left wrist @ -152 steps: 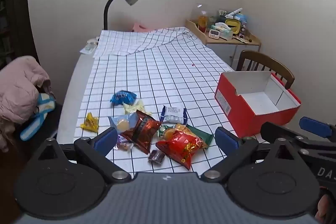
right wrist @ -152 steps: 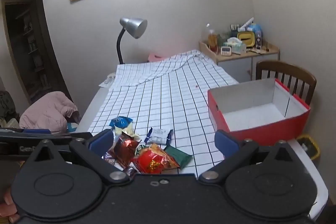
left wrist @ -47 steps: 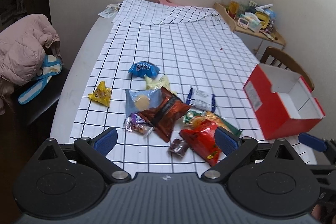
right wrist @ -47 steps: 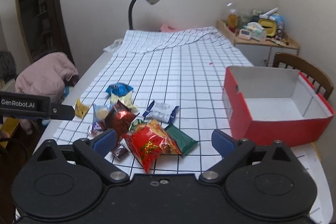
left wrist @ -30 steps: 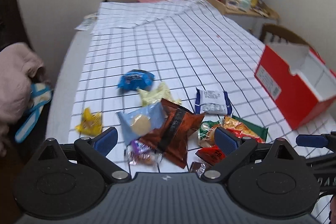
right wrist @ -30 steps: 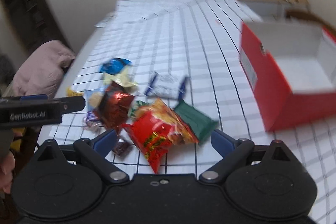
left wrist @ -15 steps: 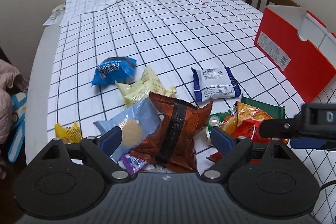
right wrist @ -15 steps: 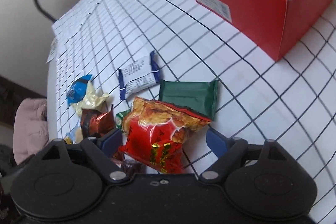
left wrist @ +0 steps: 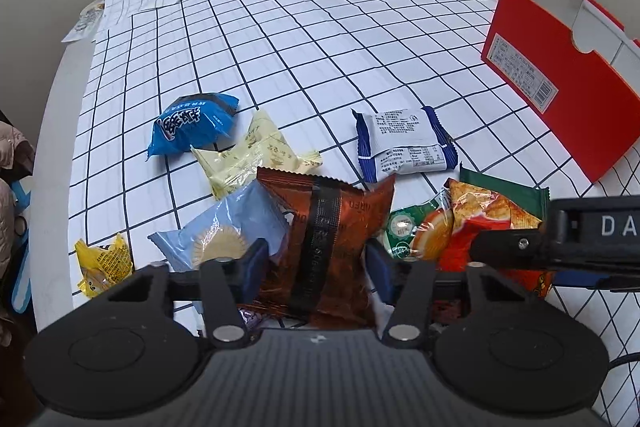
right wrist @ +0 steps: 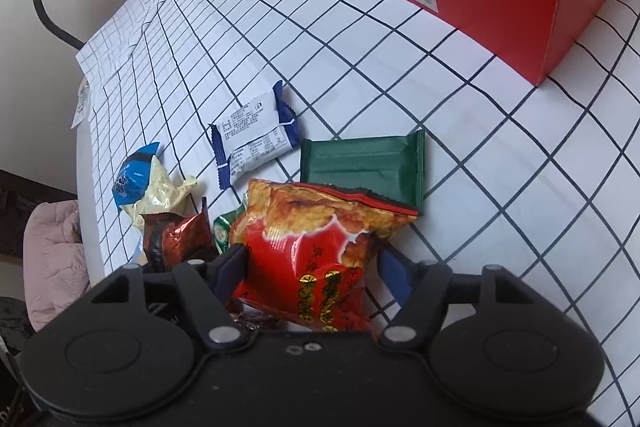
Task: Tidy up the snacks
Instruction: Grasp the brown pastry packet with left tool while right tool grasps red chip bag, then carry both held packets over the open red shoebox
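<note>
Both claws have dropped low onto the snack pile since a moment ago. At the far right of the bench [left wrist: 304, 27] sits the red box [left wrist: 560, 95], its floor hidden. Right claw [right wrist: 314, 269] is closing round the red chip bag [right wrist: 316, 247]; left claw [left wrist: 316, 265] straddles the brown packet [left wrist: 332, 227]. Whether either one squeezes yet, I cannot tell. These bags look light, puffy, crinkly and slippery, so pinch the flat sealed edge gently.

Tablecloth [left wrist: 320, 39]: white, dark grid | box [left wrist: 560, 95]: red, white inside | nearest box, packet [right wrist: 362, 163]: plain green | beside it, bag [right wrist: 312, 251]: red, yellow print | pouch [left wrist: 328, 247]: brown, black band | farthest from box, packet [left wrist: 102, 263]: yellow
</note>
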